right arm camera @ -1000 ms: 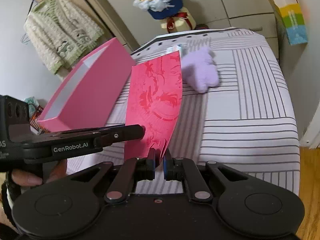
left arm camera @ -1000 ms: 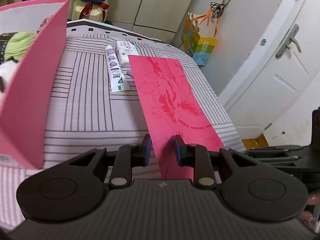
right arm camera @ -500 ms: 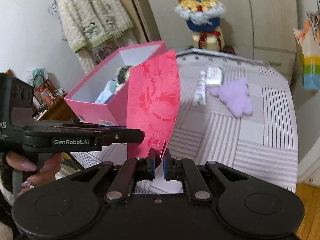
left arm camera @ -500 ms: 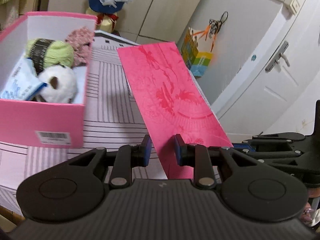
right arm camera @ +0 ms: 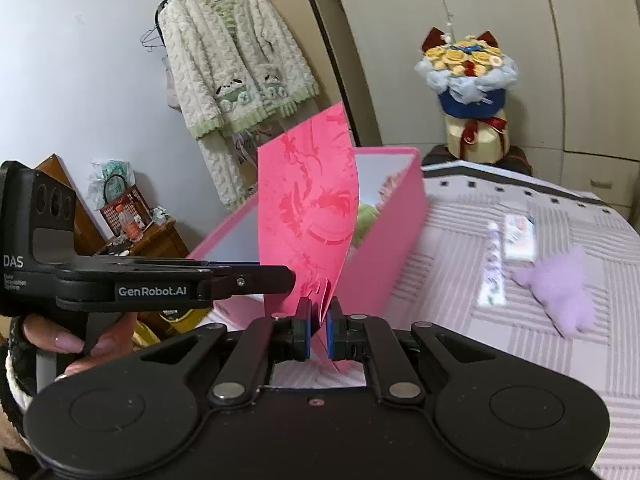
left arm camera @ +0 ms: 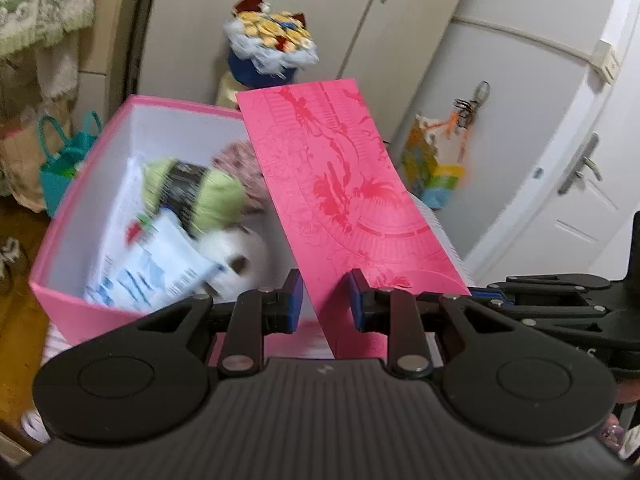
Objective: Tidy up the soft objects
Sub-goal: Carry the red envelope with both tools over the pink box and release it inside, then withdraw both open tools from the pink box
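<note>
A pink patterned lid [left arm camera: 340, 184] hangs in the air, held at its near end by both grippers. My left gripper [left arm camera: 325, 300] is shut on the lid's edge, and its fingers [right arm camera: 280, 278] reach in from the left in the right wrist view. My right gripper [right arm camera: 318, 320] is shut on the lid's [right arm camera: 308, 208] lower corner. Behind and below stands the open pink box [left arm camera: 72, 304] with green yarn [left arm camera: 216, 192], a white plush [left arm camera: 240, 256] and a blue-white packet [left arm camera: 152, 268] inside. A purple plush [right arm camera: 560, 288] lies on the bed at right.
The box [right arm camera: 396, 232] sits on a striped bed cover [right arm camera: 520, 340], with a tube [right arm camera: 494, 268] and a small carton [right arm camera: 520, 236] beside the plush. A bouquet [right arm camera: 468, 68] stands at the bed's far end. A cardigan [right arm camera: 236, 68] hangs left; a door [left arm camera: 580, 168] is right.
Both grippers have risen with the lid and carried it leftward toward the box. The box's inside has come into the left wrist view, and the lid now stands in front of it.
</note>
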Demonstrator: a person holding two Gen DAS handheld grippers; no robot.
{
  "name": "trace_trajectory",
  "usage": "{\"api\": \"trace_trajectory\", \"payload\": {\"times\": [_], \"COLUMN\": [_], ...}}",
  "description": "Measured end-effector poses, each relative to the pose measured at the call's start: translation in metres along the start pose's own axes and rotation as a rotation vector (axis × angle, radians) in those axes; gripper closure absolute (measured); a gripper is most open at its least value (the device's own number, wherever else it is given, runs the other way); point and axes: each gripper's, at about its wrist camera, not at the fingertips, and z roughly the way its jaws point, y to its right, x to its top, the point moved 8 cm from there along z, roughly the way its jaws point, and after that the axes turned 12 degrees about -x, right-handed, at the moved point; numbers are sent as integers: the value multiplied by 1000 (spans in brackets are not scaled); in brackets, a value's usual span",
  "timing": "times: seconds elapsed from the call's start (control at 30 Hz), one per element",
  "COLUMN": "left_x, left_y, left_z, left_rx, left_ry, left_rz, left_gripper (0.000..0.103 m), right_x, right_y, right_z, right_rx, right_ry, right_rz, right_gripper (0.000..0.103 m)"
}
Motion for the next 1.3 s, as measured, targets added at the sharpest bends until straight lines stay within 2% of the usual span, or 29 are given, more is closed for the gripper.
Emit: {"api": "trace_trajectory", "payload": {"times": [0.23, 0.37, 0.47, 0.5, 0.63, 0.8, 0.87, 1.0, 1.07, 1.1, 1.13, 1.3], "left_x": [22, 26, 29, 29, 27, 25, 23, 23, 24, 24, 24, 26], "left_y": [-50, -73, -88, -93, -104, -113, -116, -120, -118, -115, -112, -92], "left_z": [3, 17, 22, 23, 24, 27, 25, 19, 13, 9, 6, -10], "left_rx": [56, 9, 76, 75, 60, 111, 141, 202, 206, 206, 209, 209], "left_ry": [0, -47, -36, -37, -42, -46, -43, -40, -40, -36, -34, -23], "left_rz": [-44, -107, -94, -108, -134, -126, -116, -102, -91, -83, -73, -19], "left_gripper": [80, 82, 82, 82, 82, 82, 82, 74, 63, 60, 59, 53], "right_x": [18, 24, 26, 25, 21, 17, 16, 16, 17, 18, 19, 22], "right_y": [-13, -29, -36, -36, -40, -49, -55, -62, -64, -64, -63, -60], "right_z": [46, 79, 102, 108, 124, 141, 144, 139, 129, 124, 118, 94], "right_rx": [55, 101, 109, 124, 142, 145, 124, 14, -18, -34, -49, -107], "right_ry": [-26, -68, -93, -112, -152, -197, -193, -146, -120, -112, -101, -65], "right_rz": [59, 83, 104, 121, 125, 88, 49, -67, -111, -126, -138, -186], "right_gripper": [93, 93, 94, 94, 94, 93, 87, 65, 55, 43, 40, 40]}}
